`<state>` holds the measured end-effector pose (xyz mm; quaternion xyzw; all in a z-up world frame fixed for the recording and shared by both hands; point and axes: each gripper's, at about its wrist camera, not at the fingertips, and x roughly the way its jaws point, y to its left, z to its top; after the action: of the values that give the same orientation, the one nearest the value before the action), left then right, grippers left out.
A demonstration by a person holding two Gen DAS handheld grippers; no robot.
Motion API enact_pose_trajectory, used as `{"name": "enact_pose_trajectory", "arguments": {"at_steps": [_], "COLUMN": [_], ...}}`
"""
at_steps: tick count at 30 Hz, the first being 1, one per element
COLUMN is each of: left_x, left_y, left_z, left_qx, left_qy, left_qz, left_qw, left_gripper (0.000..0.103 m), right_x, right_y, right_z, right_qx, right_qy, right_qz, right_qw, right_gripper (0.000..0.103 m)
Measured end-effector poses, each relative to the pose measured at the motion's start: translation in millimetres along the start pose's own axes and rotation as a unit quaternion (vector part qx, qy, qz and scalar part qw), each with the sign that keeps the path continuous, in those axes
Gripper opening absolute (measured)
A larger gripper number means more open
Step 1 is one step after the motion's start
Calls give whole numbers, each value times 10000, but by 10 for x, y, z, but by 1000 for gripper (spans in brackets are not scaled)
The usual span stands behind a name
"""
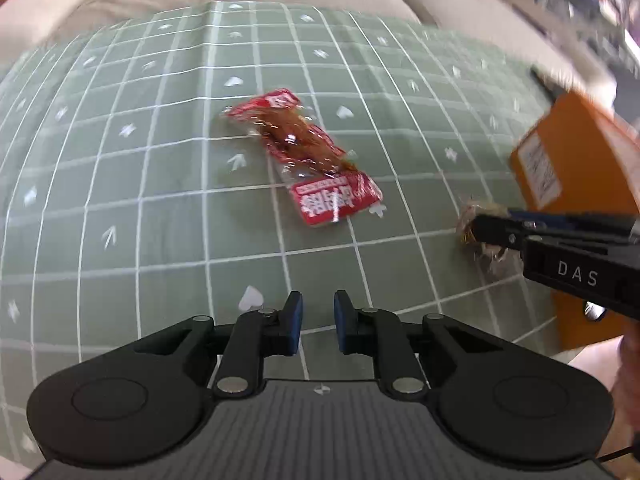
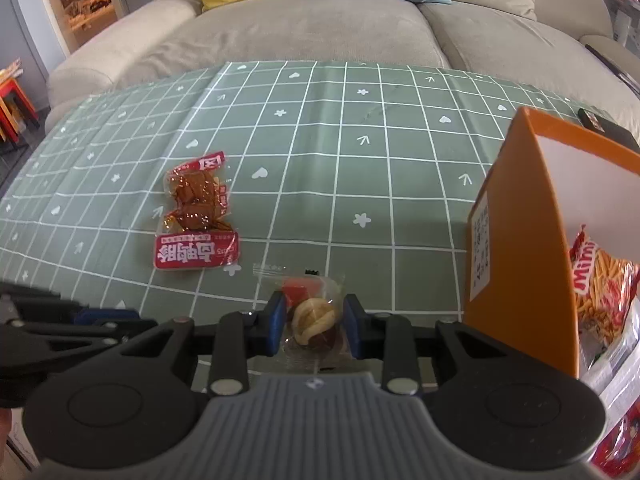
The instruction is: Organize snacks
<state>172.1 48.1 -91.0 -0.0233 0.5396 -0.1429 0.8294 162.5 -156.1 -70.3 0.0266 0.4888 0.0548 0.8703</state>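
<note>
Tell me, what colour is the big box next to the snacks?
Orange. The box shows best in the right wrist view.

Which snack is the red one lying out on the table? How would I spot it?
Find the green checked tablecloth in front of the sofa. Left of the orange box, a flat red packet lies alone. Its clear middle shows brown pieces, unlike the small clear-wrapped snack in the right gripper.

The scene is viewed steeply downward and from close by through both fisheye wrist cameras, towards the beige sofa (image 2: pixel 304 36) past the far edge of the green grid-patterned tablecloth (image 1: pixel 120 168). The red-and-clear plastic snack packet (image 1: pixel 304 156) and orange cardboard box (image 2: pixel 516 240) are shared.
</note>
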Motion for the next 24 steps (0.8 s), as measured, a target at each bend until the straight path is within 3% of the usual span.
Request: {"name": "enact_pose_trajectory", "arguments": {"at_steps": [2,8,13,18,24], "left_x": [-49,-109,46,286,478], "left_y": [61,72,50,63,-103], "left_z": [-18,243,550,714,725], "left_qx": [-202,-679,-1065,-1336,-1066], "left_qy": [-201,-771,-888,-786,-744], "left_qz": [-12,-88,25,327,970], "left_qw": [9996,9947,9903,9874,9868], "left_gripper": [45,80,86,87,87], "right_x": [-35,-43,72,206,317], "right_y": [-20,-14,5,-1,-2], "right_z": [6,204,369,472,500], "right_qx": [78,92,22,78,144], "right_qy": [-96,-300,-340,-361,-320], "right_qz": [-12,-52,-129,-24,-21], "right_qw": [9999,9995,9993,9993,9994], "right_gripper": [27,27,27,27,27]}}
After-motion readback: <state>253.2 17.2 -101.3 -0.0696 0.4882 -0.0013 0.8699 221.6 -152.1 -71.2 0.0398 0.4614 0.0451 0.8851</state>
